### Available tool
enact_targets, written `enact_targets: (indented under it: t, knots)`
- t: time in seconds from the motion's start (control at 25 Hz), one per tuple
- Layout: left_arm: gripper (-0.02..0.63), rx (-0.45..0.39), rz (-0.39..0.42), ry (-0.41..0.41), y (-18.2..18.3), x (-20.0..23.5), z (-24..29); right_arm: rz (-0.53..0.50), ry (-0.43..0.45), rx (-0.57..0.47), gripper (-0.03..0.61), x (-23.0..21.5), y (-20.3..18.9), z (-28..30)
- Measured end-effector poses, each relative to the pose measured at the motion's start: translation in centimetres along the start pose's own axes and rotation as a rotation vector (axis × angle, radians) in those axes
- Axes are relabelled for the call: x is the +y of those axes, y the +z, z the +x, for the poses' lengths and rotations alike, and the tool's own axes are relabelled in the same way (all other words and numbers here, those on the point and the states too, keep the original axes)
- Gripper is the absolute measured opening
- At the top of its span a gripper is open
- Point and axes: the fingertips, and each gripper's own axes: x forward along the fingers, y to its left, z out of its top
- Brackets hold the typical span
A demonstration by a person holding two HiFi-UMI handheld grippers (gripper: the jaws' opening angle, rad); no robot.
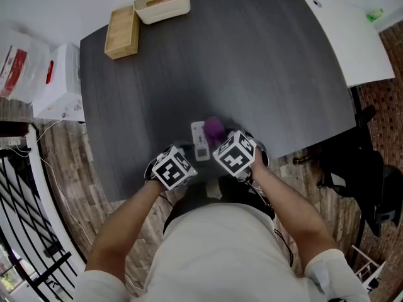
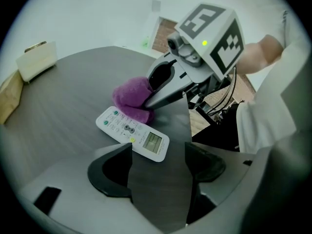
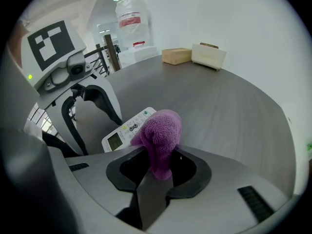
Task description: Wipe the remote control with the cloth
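A white remote control [image 1: 200, 141] [image 2: 132, 133] [image 3: 126, 129] lies flat near the front edge of the dark table [image 1: 239, 61]. My right gripper [image 1: 221, 136] [image 3: 157, 172] is shut on a purple cloth [image 1: 215, 127] [image 2: 131, 99] [image 3: 160, 141], and the bunched cloth rests on the remote's button end. The right gripper also shows in the left gripper view [image 2: 163, 89] coming in from the right. My left gripper [image 1: 182, 153] [image 2: 158, 167] stands open just short of the remote's display end, with nothing between its jaws.
A wooden box [image 1: 123, 31] [image 3: 176, 55] and a cream tissue box [image 1: 162, 2] [image 2: 36, 60] [image 3: 208, 55] stand at the table's far left corner. A white table [image 1: 352, 39] adjoins at the right. A black chair [image 1: 359, 168] stands beside the front right.
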Motion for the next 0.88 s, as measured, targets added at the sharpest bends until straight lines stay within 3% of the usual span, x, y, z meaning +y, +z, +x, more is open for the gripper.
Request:
enact_targets:
  t: [0.24, 0.28, 0.44, 0.6, 0.76, 0.88]
  knots:
    - [0.329, -0.204, -0.124, 0.031, 2.4, 2.0, -2.9, -0.021, -0.062, -0.053, 0.117, -2.1, 1.0, -1.9]
    - [0.3, -0.228, -0.152, 0.062, 2.8, 3.0, -3.2, -0.035, -0.089, -0.051, 0.117, -2.8, 1.2, -1.9]
    - [0.031, -0.206, -0.23, 0.189, 3.0, 6.7, -2.7, -0.076, -0.175, -0.015, 0.117, -4.6, 1.5, -0.6]
    - [0.01, -0.163, -0.318, 0.181, 2.3, 6.4, -0.9, -0.158, -0.214, 0.003, 0.117, -3.9, 2.2, 0.5]
    - [0.008, -0.209, -0.425, 0.194, 2.4, 6.4, -0.5, -0.238, -0.181, -0.014, 0.117, -1.5, 2.4, 0.8]
    - [0.008, -0.234, -0.509, 0.221, 2.2, 6.6, -0.5, -0.237, -0.165, -0.026, 0.117, -0.5, 2.0, 0.7]
